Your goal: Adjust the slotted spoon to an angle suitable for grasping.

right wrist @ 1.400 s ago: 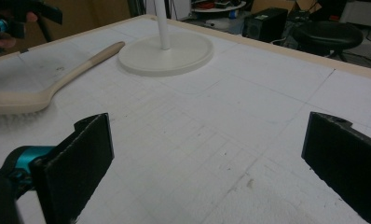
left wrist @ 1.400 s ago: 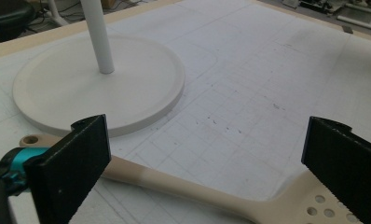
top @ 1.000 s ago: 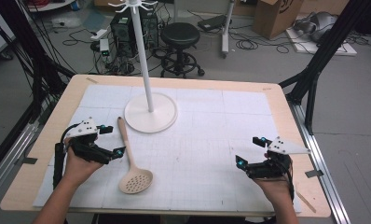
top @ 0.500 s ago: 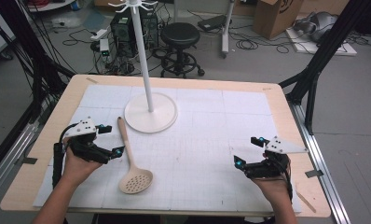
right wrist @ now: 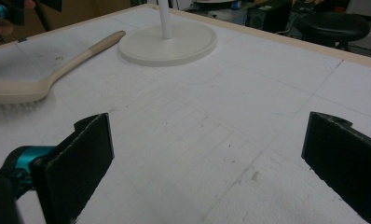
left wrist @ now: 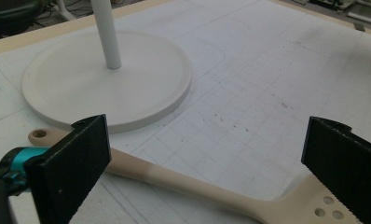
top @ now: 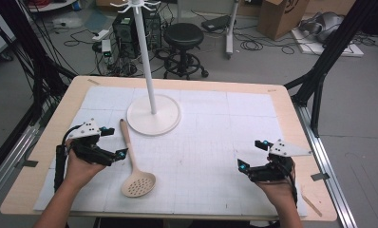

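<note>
**The spoon could slide away**

The spoon point(top: 134, 161) lies flat on the white mat point(top: 215, 142), on the left side of the table. Its handle end, the one with a little hole, points at the round base of the stand point(top: 153, 114) and sits just beside it. Its bowl with the holes points toward the person.

The left gripper point(top: 112, 142) is just beside the handle, with its jaws wide apart. In the left gripper view the handle point(left wrist: 174, 179) runs across between the two jaws, so I think this gripper is about to grab it. The right gripper point(top: 251, 154) is well apart from the spoon, resting over bare mat, and its jaws are wide too.

What could go wrong? The handle is thin, smooth and lies low on the mat. If the jaws come down too high, they might close on air or only nip the top, and the spoon could pop out. If one jaw bumps the handle first, the spoon could spin or slide (maybe into the base). A grab near the thin end could also let the heavy bowl droop and twist the spoon loose.
</note>
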A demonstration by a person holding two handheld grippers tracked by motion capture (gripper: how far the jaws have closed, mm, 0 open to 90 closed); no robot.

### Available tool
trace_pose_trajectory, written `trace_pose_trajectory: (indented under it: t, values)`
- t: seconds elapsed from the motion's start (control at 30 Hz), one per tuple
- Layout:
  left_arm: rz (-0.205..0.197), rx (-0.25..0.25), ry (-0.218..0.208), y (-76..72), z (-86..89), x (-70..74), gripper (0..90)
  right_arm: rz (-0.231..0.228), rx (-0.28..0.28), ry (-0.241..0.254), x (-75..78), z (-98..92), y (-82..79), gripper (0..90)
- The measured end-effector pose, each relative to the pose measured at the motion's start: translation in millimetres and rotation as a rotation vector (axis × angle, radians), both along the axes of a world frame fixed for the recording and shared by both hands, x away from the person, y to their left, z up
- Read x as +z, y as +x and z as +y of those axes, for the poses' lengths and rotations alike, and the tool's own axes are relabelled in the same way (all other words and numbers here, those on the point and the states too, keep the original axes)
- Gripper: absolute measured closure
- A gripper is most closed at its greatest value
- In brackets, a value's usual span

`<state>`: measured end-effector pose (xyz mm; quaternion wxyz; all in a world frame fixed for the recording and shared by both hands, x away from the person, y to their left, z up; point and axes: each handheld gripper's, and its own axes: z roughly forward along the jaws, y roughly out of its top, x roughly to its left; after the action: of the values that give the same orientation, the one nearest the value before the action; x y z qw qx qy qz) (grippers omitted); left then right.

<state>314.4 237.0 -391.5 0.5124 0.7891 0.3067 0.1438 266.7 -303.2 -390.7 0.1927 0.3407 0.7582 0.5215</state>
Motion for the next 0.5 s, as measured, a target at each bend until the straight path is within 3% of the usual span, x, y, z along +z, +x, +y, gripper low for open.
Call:
trace_pose_trajectory:
  t: [0.2, 0.37, 0.5]
  values:
    - [0.008, 0.021, 0.031, 2.0, -7.6, 2.6, 1.8, 0.002, -0.001, 0.000, -0.7, -0.6, 0.1, 1.1]
    - [0.019, 0.040, 0.034, 3.6, -10.6, 2.1, 1.8, 0.004, -0.002, -0.001, -1.0, -0.8, 0.2, 1.1]
    - [0.035, 0.079, 0.050, 5.5, -11.9, 0.2, 1.8, 0.006, -0.004, -0.005, -1.8, -1.5, 0.3, 1.1]
